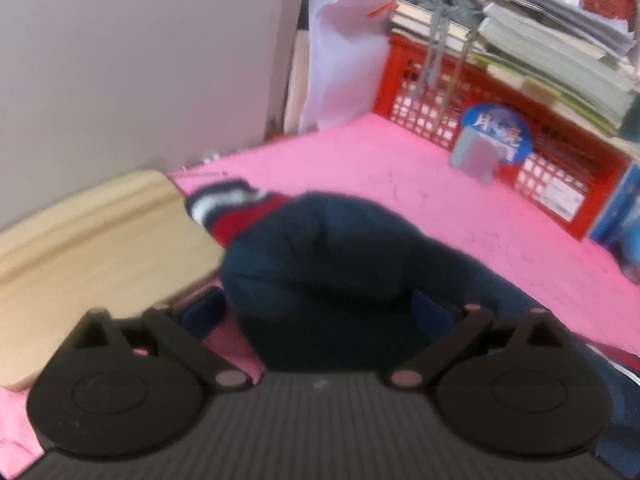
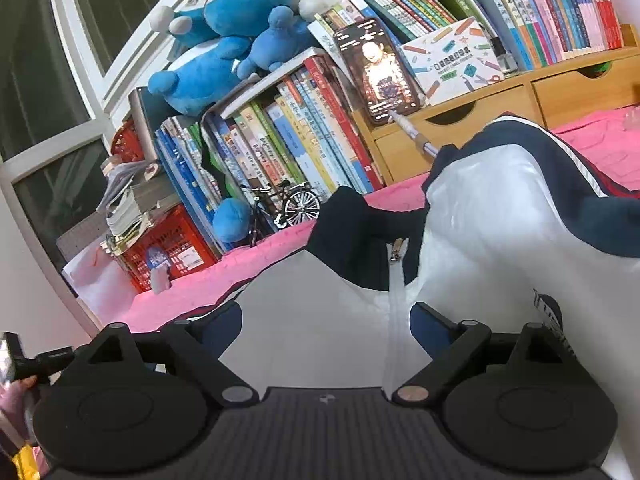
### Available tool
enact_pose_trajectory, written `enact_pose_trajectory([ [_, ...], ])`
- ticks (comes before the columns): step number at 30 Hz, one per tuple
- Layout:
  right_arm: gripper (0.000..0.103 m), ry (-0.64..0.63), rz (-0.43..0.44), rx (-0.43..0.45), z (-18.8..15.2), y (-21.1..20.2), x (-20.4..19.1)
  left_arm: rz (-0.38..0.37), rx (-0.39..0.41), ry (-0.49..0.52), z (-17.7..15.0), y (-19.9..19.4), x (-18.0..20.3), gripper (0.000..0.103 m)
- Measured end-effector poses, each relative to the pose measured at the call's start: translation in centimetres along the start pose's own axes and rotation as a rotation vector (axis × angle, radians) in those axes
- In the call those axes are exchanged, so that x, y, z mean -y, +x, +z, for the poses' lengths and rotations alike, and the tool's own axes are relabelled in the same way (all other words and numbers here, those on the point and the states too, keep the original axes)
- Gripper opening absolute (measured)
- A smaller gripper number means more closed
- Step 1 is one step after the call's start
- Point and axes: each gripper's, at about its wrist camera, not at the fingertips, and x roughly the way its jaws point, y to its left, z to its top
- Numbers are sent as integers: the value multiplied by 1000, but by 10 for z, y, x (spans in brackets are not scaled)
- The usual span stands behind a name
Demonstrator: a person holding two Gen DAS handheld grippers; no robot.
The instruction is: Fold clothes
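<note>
Through your left wrist camera, your left gripper has its fingers spread wide, with a bunched navy fold of the jacket filling the gap between them — the picture is blurred, so you cannot tell whether the pads touch the cloth. The garment's red part and striped cuff lie beyond it on the pink cloth, beside a wooden board. A red crate loaded with stacked books stands at the far edge.

Through your right wrist camera, your right gripper is likewise spread apart — the jacket's white front panel and its zipper lie between the fingers, nothing pinched. The navy collar sits just ahead. Behind it are rows of books, blue plush toys, a toy bicycle and a phone propped upright.
</note>
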Motion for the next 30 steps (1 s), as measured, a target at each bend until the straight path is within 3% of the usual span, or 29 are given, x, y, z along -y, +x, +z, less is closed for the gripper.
enact_pose_trajectory([
  [1, 92, -4, 6, -5, 1, -1, -1, 17, 8, 14, 0, 1, 4, 97],
  [3, 92, -18, 19, 4, 4, -9, -7, 51, 25, 41, 0, 3, 11, 80],
  [5, 93, -36, 27, 26, 9, -17, -13, 88, 43, 38, 4, 4, 13, 25],
  [7, 95, -58, 21, 36, 14, -22, -19, 114, 92, -16, 18, -2, 10, 16],
  [10, 95, -99, -18, 36, 19, -24, -24, 58, 272, -59, 47, -28, 10, 16],
  [12, 95, -123, -56, 34, 22, -24, -26, 21, 371, -34, 67, -45, 13, 16],
  [14, 95, -123, -78, 33, 21, -24, -24, 26, 413, 5, 79, -50, 15, 17],
  [16, 95, -119, -106, 22, 18, -21, -21, 62, 394, 57, 84, -38, 13, 19],
  [19, 95, -134, -150, -11, 13, -14, -20, 153, 280, 139, 74, 2, 6, 23],
  [23, 95, -229, -212, -51, 7, -9, -28, 224, 93, 116, 49, 48, -4, 28],
  [26, 95, -321, -253, -78, 4, -8, -29, 224, 84, 97, 48, 49, -10, 30],
  [28, 91, -433, -359, -89, 4, -2, -18, 216, 96, 91, 51, 45, -13, 31],
  [29, 83, -484, -468, -87, 7, 3, -7, 211, 101, 89, 53, 43, -15, 32],
  [30, 69, -491, -619, -93, 13, 9, 8, 207, 107, 86, 54, 41, -16, 33],
])
